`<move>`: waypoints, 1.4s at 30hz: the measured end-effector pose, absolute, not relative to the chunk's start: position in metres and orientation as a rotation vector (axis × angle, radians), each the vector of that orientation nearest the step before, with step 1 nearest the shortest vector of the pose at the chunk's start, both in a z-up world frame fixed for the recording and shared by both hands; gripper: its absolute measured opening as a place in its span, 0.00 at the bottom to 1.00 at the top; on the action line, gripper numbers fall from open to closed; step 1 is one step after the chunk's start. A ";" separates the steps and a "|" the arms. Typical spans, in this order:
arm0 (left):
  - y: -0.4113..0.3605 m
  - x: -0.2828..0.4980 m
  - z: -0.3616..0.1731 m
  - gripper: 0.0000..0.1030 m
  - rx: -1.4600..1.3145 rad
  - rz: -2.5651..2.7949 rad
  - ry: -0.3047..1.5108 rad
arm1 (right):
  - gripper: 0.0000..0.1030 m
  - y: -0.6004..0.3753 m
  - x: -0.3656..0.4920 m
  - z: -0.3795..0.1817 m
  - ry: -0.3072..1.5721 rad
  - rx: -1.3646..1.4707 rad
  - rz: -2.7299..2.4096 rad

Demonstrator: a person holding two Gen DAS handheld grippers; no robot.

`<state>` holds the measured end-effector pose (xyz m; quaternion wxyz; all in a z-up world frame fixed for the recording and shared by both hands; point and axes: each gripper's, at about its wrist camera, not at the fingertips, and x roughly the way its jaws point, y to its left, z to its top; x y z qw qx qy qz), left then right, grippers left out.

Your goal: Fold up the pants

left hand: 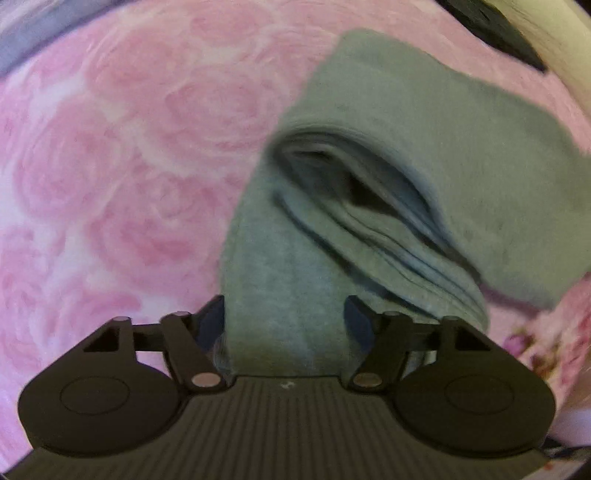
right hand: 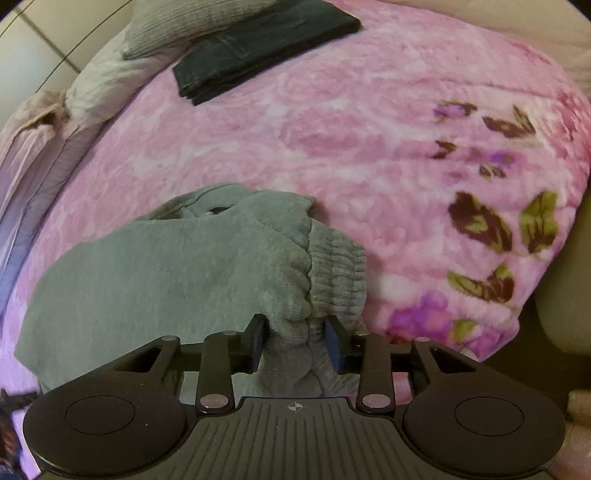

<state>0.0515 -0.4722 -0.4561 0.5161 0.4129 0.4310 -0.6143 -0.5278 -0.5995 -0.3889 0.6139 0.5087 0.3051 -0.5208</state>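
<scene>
On the pink floral bed blanket (right hand: 369, 147) lie folded grey sweatpants (left hand: 424, 147). Left gripper (left hand: 284, 314) fingers straddle the fold's near end, spread; right gripper (right hand: 295, 332) fingers, also spread, flank the ribbed waistband (right hand: 340, 273) just ahead.

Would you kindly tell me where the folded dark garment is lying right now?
In the right wrist view, the folded dark garment lies at the far upper left of the pink floral blanket, beside a grey knit item and well beyond the grey pants.
</scene>
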 end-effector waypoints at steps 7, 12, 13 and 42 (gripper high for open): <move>-0.480 0.088 -0.387 0.16 0.936 -1.460 0.789 | 0.20 -0.621 -0.485 -0.337 0.649 0.905 -1.146; -0.489 0.147 -0.300 0.16 0.874 -1.349 0.514 | 0.19 -0.646 -0.451 -0.266 0.472 0.653 -1.146; -0.485 0.160 -0.281 0.16 0.865 -1.327 0.480 | 0.19 -0.646 -0.447 -0.252 0.428 0.602 -1.147; -0.265 0.170 -0.373 0.61 0.401 -0.845 1.163 | 0.54 -0.599 -0.502 -0.388 0.417 1.212 -1.292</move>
